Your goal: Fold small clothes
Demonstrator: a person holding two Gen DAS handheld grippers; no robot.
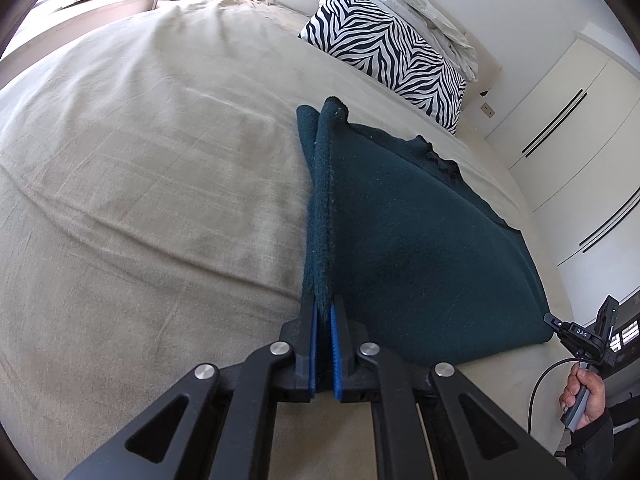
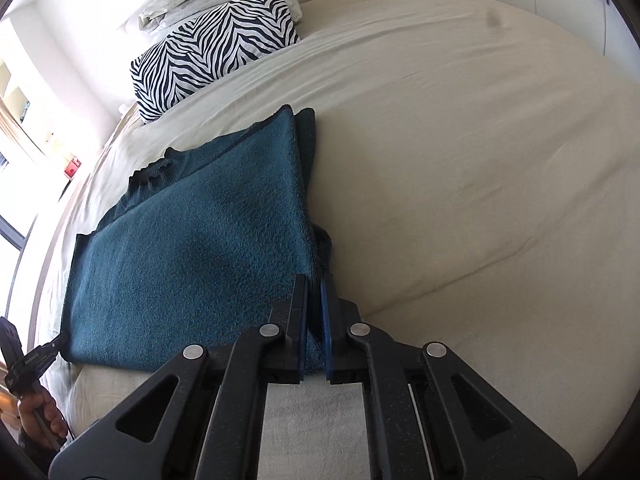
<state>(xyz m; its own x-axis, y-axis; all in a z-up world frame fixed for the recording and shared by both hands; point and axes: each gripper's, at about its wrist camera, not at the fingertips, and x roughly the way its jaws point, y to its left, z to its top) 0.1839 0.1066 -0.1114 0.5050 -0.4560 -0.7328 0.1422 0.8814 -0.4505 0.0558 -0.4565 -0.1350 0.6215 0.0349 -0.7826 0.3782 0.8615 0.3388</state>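
A dark teal knitted garment (image 1: pixel 420 240) lies folded on the beige bed sheet (image 1: pixel 140 180). My left gripper (image 1: pixel 324 304) is shut on the garment's near left corner, its edge pinched between the blue pads. In the right wrist view my right gripper (image 2: pixel 314 284) is shut on the near right corner of the same garment (image 2: pixel 192 248). The right gripper also shows at the left wrist view's right edge (image 1: pixel 554 322), touching the corner. The left gripper shows at the right wrist view's left edge (image 2: pixel 60 338). The ribbed collar (image 2: pixel 154 170) lies at the far side.
A zebra-striped pillow (image 1: pixel 384 48) lies at the head of the bed with crumpled white bedding (image 1: pixel 424 8) on it. White wardrobe doors (image 1: pixel 568 128) stand beside the bed. A window side with a red box (image 2: pixel 73 167) is on the other side.
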